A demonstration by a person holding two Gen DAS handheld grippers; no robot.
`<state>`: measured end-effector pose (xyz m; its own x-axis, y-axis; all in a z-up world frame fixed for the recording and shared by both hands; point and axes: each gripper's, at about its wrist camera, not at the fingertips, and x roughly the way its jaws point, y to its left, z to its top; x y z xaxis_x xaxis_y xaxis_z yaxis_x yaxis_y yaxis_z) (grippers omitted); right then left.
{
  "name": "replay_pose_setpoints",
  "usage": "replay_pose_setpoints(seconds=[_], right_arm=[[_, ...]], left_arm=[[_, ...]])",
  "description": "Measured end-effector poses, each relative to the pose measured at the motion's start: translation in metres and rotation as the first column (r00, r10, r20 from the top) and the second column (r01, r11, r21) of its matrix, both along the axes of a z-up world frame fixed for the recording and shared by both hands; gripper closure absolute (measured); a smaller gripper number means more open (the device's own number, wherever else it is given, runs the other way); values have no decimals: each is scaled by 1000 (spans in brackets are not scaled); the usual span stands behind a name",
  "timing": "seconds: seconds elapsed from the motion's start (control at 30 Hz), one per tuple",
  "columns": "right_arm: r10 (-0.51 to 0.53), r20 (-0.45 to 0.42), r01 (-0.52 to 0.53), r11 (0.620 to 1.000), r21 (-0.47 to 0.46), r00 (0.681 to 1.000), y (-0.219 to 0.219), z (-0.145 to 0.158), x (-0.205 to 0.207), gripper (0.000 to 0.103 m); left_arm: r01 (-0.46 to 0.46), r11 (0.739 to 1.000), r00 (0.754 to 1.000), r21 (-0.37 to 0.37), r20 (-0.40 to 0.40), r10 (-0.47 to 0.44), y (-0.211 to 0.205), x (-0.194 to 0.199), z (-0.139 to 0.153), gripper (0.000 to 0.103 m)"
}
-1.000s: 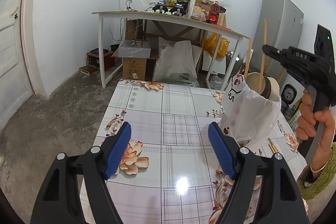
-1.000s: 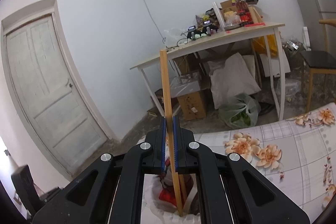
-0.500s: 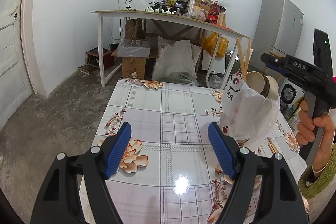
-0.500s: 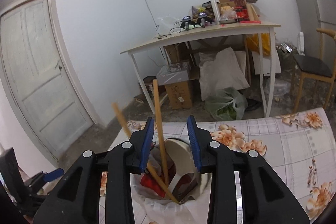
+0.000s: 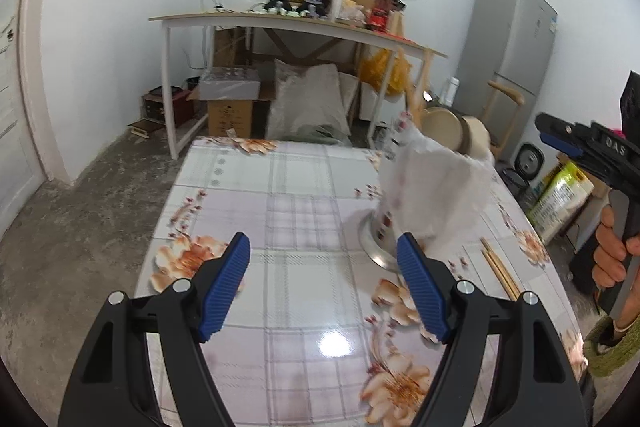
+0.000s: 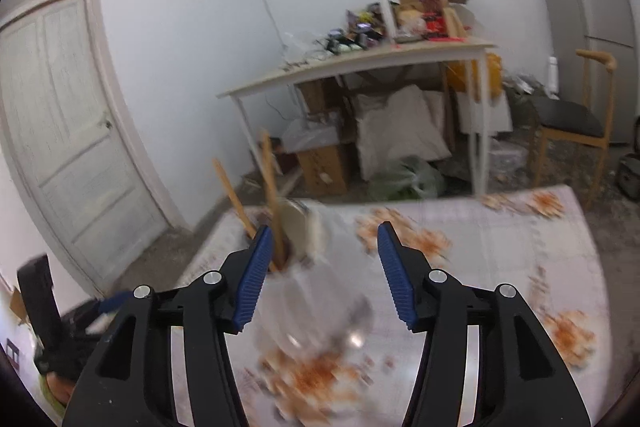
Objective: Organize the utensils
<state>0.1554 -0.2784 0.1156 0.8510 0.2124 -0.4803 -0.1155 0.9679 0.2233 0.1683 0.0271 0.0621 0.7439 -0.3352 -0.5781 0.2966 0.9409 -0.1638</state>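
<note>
loose chopsticks and a light holder: where this could slip

left wrist view: the left gripper (image 5: 322, 283) has its fingers wide apart with nothing between them, only bare flowered surface (image 5: 280, 195). the utensil holder (image 5: 434, 187), wrapped in a white bag on a metal base, stands just beyond the right finger's tip. a pair of chopsticks (image 5: 498, 273) lies flat on the surface to the right of that finger. the right gripper (image 5: 560, 143) hangs off to the far right in a hand (image 5: 612, 251). risk, as i judge it: a sweep toward the loose pair could clip the bag and tip the holder (it looks light and top-heavy).

right wrist view: the right gripper's fingers have just been opening and stand apart, empty. two chopsticks in the holder (image 6: 272, 211) lean just beyond the left finger, maybe touching it; blur hides that. pulling away sideways could drag them out or topple the holder.
</note>
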Motion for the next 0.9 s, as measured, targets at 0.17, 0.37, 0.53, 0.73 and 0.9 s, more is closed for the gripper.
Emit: replay_pose_setpoints(seconds=[0.17,0.37,0.53,0.73,0.9], right_arm=[[-93,-127,92,996,-13,988,-45,-24,-34,50],[-171,-305,192,981,38,937,-75,-78,-61,50],[-188,-389,238,967,86,902,-71,-113,-77,50],[-191,-413,230,972,47,891,-62,-129,-83,44],[-182,-419,203,979,6,889,-59,-128,-81,42]], left_arm=[[61,998,997,7,-38,-60,-24,-11,-11,25],[122,992,989,18,-91,-120,-49,-21,-29,21],[170,985,973,35,-165,-162,-67,-24,-48,21],[190,981,958,32,-223,-178,-83,-30,-66,21],[183,983,958,-3,-224,-179,-93,-39,-73,11]])
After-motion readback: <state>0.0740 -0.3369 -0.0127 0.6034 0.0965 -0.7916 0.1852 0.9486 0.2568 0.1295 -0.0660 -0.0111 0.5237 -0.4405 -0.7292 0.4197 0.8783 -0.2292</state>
